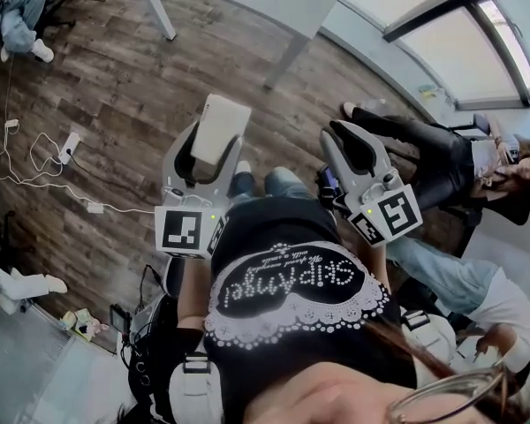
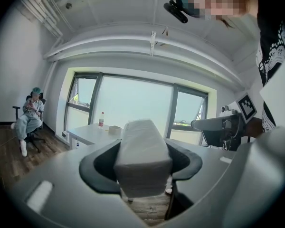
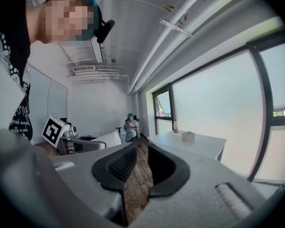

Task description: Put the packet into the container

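Left gripper view shows the left tongs clenched on a white packet, held above the wooden floor; right tongs narrowly parted, empty. No container shows; a slack grip could drop it.

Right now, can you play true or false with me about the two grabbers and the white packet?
1. The left gripper holds the white packet. True.
2. The right gripper holds a packet too. False: nothing sits between its fingers.
3. The packet already lies in a container. False: it is up in the left gripper, above the wooden floor.
4. A bottle stands on the white table by the window. True.
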### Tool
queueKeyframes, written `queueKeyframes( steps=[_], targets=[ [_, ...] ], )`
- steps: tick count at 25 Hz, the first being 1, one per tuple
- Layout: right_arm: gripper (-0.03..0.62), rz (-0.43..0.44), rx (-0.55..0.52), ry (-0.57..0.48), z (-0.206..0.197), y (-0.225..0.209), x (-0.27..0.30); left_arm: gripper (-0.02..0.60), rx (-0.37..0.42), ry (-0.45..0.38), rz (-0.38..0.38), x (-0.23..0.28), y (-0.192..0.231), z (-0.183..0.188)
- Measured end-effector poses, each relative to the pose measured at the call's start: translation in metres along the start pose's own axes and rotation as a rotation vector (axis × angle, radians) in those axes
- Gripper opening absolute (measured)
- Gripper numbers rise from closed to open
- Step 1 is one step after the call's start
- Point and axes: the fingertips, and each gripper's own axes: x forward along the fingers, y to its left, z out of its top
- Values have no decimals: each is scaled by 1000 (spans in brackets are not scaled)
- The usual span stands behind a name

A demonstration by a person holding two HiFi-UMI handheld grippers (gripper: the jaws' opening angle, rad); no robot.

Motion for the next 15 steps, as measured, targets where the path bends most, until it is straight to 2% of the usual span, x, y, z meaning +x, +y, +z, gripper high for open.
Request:
queueKeyframes(
  steps=[9, 15],
  targets=[
    [71, -46, 18, 7, -7, -35, -4, 272, -13, 19, -3, 28, -4, -11],
    [71, -27, 34, -4, -1, -59, 7, 272, -25, 37, 14, 54, -7, -8]
  ],
)
